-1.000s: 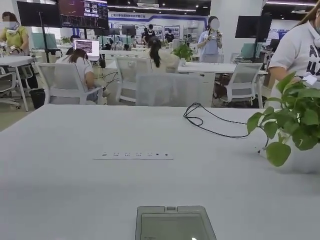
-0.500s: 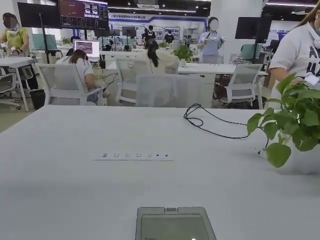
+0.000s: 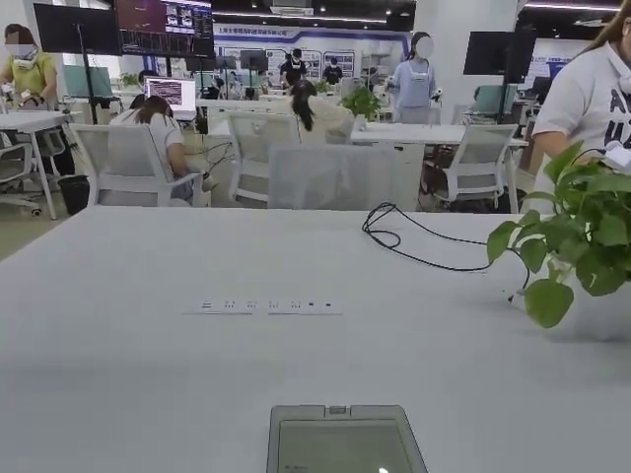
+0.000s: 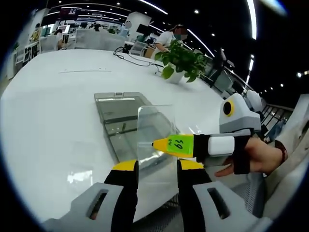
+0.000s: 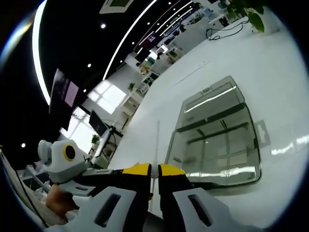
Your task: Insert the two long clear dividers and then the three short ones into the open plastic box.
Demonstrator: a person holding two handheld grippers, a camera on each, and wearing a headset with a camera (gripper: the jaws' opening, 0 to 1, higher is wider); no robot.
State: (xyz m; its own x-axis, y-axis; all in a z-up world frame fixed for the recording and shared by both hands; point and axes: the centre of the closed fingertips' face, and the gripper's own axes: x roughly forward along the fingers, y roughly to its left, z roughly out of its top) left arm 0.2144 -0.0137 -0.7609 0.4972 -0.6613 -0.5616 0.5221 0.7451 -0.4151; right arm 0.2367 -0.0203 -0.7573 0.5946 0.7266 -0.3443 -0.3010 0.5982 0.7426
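The clear plastic box [image 4: 126, 126] lies open on the white table, its lid [image 4: 112, 97] folded away toward the far side. In the head view its far end [image 3: 345, 440] shows at the bottom edge. A clear divider [image 4: 155, 129] stands upright above the box's near edge. My left gripper [image 4: 158, 166] holds it across its width, a jaw against each side edge. My right gripper [image 4: 161, 143] reaches in from the right and pinches the same sheet. In the right gripper view, my right gripper [image 5: 154, 170] is shut on the divider [image 5: 157, 140], seen edge-on, with the box [image 5: 217, 140] beyond it.
A potted plant [image 3: 577, 241] stands at the table's right, and a black cable [image 3: 414, 241] loops beside it. A flush socket strip [image 3: 264, 306] sits mid-table. Chairs, desks and several people are beyond the far edge.
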